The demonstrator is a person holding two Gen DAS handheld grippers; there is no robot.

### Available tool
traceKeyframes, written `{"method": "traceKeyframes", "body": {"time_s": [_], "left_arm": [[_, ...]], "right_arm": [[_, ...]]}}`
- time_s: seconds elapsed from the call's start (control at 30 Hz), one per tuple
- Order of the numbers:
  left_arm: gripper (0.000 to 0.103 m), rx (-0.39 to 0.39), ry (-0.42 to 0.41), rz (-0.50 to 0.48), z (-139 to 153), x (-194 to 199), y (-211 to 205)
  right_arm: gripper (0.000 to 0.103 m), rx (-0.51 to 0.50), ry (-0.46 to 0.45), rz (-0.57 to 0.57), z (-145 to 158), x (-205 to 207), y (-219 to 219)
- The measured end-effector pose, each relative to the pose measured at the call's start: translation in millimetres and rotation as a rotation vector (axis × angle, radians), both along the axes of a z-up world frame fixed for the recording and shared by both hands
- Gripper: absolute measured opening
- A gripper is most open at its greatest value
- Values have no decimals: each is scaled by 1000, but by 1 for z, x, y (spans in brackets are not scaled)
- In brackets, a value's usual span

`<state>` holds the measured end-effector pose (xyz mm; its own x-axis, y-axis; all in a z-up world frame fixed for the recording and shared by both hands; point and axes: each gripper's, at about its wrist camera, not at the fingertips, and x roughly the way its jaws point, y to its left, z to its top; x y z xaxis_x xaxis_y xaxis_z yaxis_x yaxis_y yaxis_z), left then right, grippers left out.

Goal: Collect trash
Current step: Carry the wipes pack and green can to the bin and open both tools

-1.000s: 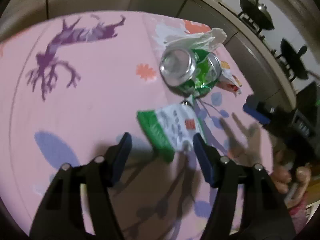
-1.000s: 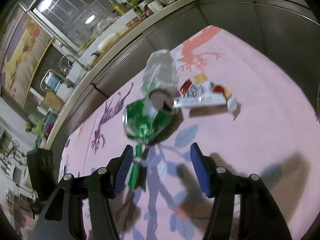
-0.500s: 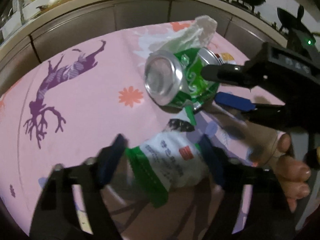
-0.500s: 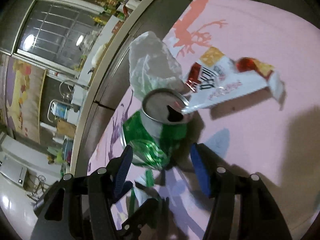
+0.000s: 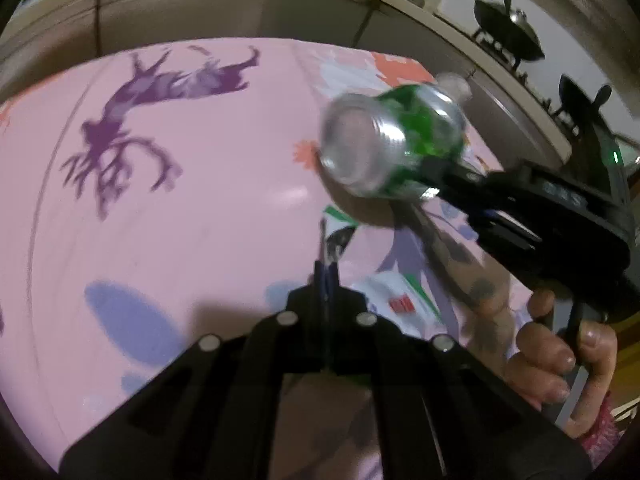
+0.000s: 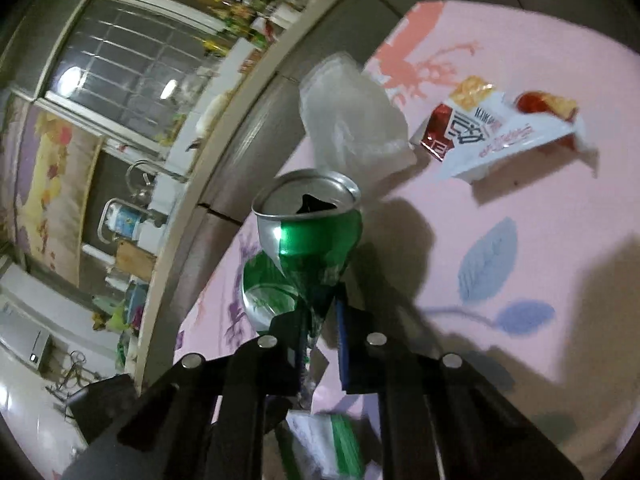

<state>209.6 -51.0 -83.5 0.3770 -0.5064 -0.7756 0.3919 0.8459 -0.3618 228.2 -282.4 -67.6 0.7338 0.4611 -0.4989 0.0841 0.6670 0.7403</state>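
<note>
My right gripper [image 6: 320, 340] is shut on a crushed green can [image 6: 308, 240] and holds it above the pink tablecloth [image 6: 540, 208]. The can [image 5: 392, 144] and the right gripper [image 5: 448, 176] also show in the left wrist view. My left gripper [image 5: 326, 280] is shut on a green and white wrapper [image 5: 396, 304], which hangs to the right of its fingers. The wrapper [image 6: 324, 440] shows low in the right wrist view. A clear plastic bag [image 6: 352, 120] and a red and white snack packet [image 6: 492, 136] lie on the cloth beyond the can.
The pink tablecloth [image 5: 160, 200] has purple and blue prints. A grey counter edge [image 5: 240, 4] runs behind the table. Pans [image 5: 508, 32] stand on a stove at the far right. A window and shelves [image 6: 140, 80] fill the background in the right wrist view.
My left gripper closed on the green and white wrapper. My right gripper closed on the green can and lifted it off the cloth.
</note>
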Motion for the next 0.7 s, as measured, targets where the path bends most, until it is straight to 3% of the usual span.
{"method": "traceKeyframes", "body": {"time_s": [0.17, 0.33, 0.5, 0.7], "left_arm": [[1, -50, 7, 18, 11, -19, 23], [1, -99, -20, -4, 37, -30, 20], [1, -120, -69, -78, 65, -40, -13], [1, -77, -76, -213, 78, -43, -93]], "right_arm": [[9, 59, -24, 10, 7, -44, -20], [9, 106, -53, -39, 14, -93, -53], [9, 119, -85, -147, 14, -138, -99], [8, 120, -117, -329, 4, -181, -161]]}}
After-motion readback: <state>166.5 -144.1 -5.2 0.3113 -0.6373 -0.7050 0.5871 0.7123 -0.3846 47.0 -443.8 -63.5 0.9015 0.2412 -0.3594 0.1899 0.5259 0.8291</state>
